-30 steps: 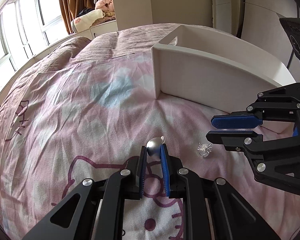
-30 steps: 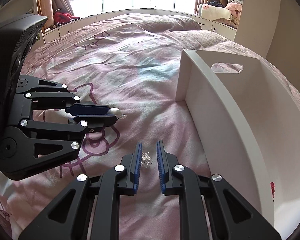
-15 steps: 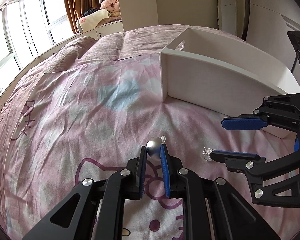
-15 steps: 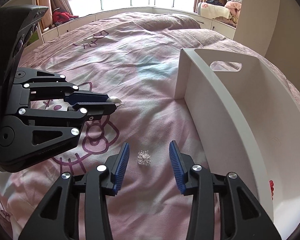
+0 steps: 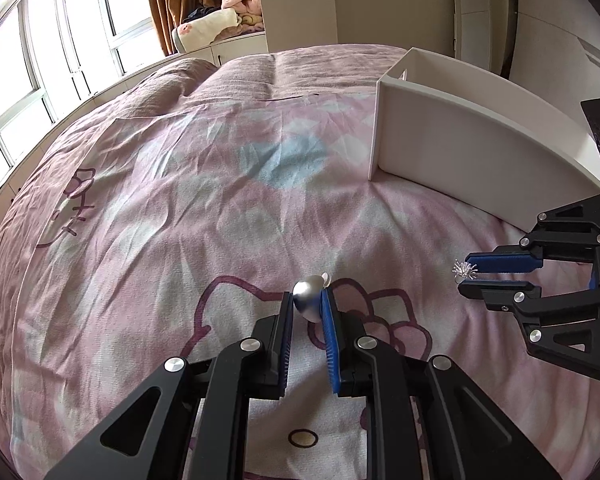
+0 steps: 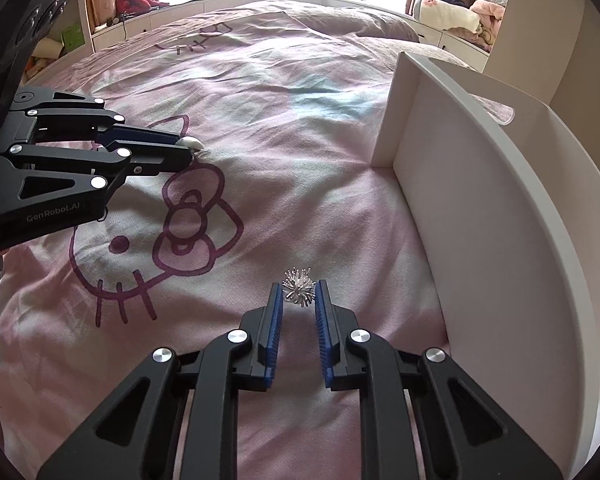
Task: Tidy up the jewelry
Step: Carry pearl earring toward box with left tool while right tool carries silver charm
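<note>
My left gripper (image 5: 307,306) is shut on a silver pearl-like earring (image 5: 309,295) and holds it above the pink bedspread; it also shows in the right wrist view (image 6: 188,148) with the earring (image 6: 193,144) at its tips. My right gripper (image 6: 298,294) is shut on a spiky silver sparkle piece (image 6: 298,283), lifted just off the bed; the left wrist view shows this gripper (image 5: 464,276) and the piece (image 5: 463,269) at right. A white storage box (image 6: 480,208) stands to the right of both grippers, and also shows in the left wrist view (image 5: 460,148).
The pink cartoon-cat bedspread (image 5: 180,200) covers the bed. Windows (image 5: 40,60) and brown curtains line the far side, with folded blankets (image 5: 224,24) on a ledge. A cream wardrobe wall (image 5: 380,0) stands behind the box.
My right gripper opened around the spiky piece, then closed on it and lifted it off the bed. My left gripper kept its hold on the pearl earring and rose slightly.
</note>
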Motion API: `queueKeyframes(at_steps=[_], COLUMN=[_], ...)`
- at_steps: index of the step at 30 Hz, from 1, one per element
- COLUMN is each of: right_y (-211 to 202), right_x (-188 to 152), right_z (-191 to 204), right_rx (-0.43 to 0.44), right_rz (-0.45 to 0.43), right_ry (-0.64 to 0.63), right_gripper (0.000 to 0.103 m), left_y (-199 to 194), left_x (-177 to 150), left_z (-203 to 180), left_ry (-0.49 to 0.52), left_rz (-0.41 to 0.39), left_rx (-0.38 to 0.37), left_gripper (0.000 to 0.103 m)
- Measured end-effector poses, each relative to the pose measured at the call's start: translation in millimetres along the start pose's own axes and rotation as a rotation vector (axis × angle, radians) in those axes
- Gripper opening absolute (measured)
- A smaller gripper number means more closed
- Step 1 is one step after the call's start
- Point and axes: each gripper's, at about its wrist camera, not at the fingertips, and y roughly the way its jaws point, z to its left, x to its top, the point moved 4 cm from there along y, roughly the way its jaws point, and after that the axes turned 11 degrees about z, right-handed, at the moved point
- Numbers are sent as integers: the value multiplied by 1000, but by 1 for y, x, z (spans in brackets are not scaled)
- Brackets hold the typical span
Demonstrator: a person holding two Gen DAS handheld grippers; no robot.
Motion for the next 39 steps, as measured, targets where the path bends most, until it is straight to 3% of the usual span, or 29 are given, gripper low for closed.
queueKeyframes(at_steps=[11,16,25,30,39], right_y=[-46,-73,-126,-151,-162], right_x=[21,30,44,39,15], right_z=[-11,-28,-72,-100,-151], right_rx=[31,53,16,-15,-32], right_rz=[-101,-172,-281,-352,-369], right_ry=[43,90,140,196,318], right_gripper=[17,17,17,17,17], left_y=[-20,-32,-59,-68,-69], left_x=[31,50,91,110,134], left_z=[2,-5,-28,-47,-94], left_ry=[-19,-19,5,1,63], left_rz=[-60,-102,-173,-208,-215], left_rx=[34,50,48,15,-22], left_gripper=[19,19,19,19,19])
